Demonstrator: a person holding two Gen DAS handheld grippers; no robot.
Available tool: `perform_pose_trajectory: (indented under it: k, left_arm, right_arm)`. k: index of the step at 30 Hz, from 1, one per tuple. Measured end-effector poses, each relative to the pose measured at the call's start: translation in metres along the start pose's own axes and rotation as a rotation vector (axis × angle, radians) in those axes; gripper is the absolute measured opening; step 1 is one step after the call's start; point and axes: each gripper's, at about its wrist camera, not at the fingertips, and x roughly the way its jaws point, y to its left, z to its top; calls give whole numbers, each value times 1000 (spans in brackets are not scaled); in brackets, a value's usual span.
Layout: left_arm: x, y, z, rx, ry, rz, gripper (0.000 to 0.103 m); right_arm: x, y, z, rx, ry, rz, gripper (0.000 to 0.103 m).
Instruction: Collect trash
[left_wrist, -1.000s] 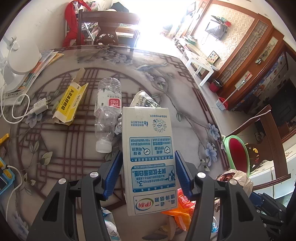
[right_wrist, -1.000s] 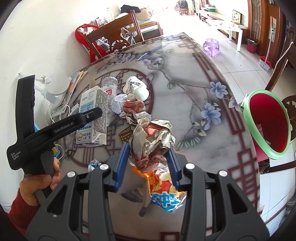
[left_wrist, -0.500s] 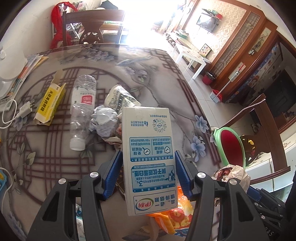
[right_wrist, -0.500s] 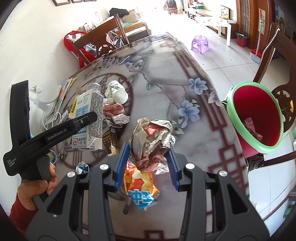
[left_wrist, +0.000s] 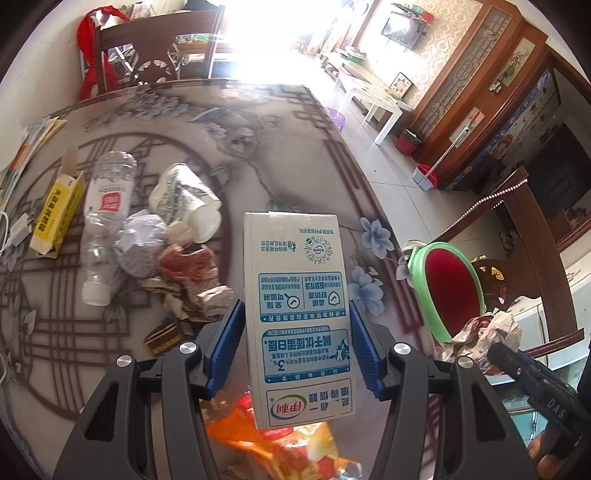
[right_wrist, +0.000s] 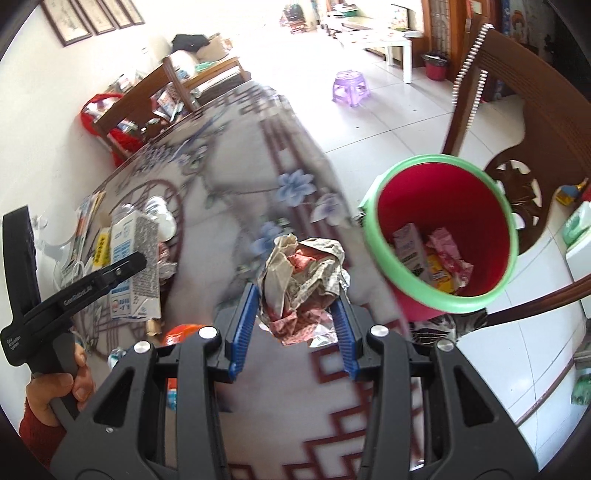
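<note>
My left gripper (left_wrist: 297, 343) is shut on a white and blue milk carton (left_wrist: 299, 295) and holds it above the table; the carton also shows in the right wrist view (right_wrist: 135, 271). My right gripper (right_wrist: 295, 321) is shut on a crumpled paper wad (right_wrist: 303, 280), held near the table's right edge, just left of the red bin with a green rim (right_wrist: 443, 236). The bin (left_wrist: 448, 291) holds a carton and wrappers. The wad shows in the left wrist view (left_wrist: 484, 336).
On the patterned table (left_wrist: 258, 147) lie a clear bottle (left_wrist: 105, 221), a yellow box (left_wrist: 55, 214), paper cups (left_wrist: 184, 199), crumpled wrappers (left_wrist: 184, 277) and an orange snack bag (left_wrist: 288, 450). A wooden chair (right_wrist: 509, 122) stands behind the bin. Another chair (left_wrist: 159, 48) is at the far side.
Both grippers have moved right toward the bin with their loads. The bin is now much closer in the right wrist view, its contents visible.
</note>
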Motion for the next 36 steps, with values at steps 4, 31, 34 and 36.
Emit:
perform_pose_trajectory:
  k: [4,31,34,36]
  left_arm:
    - [16,-25,5,31,22,-11,54]
    - [92,-206,18,344,120,-160,54]
    - [101,-223,12,385,135,-165,54]
    - [104,-236,11,413,138,-172,54]
  right_arm:
    - [-2,-36,8,49,-12,-42,39]
    - [-32,-176,40,233,-77,-174,77]
    - [-36,-182,36,244,-77,-181,77]
    - [-38,-187,34,252,-78,-183,77]
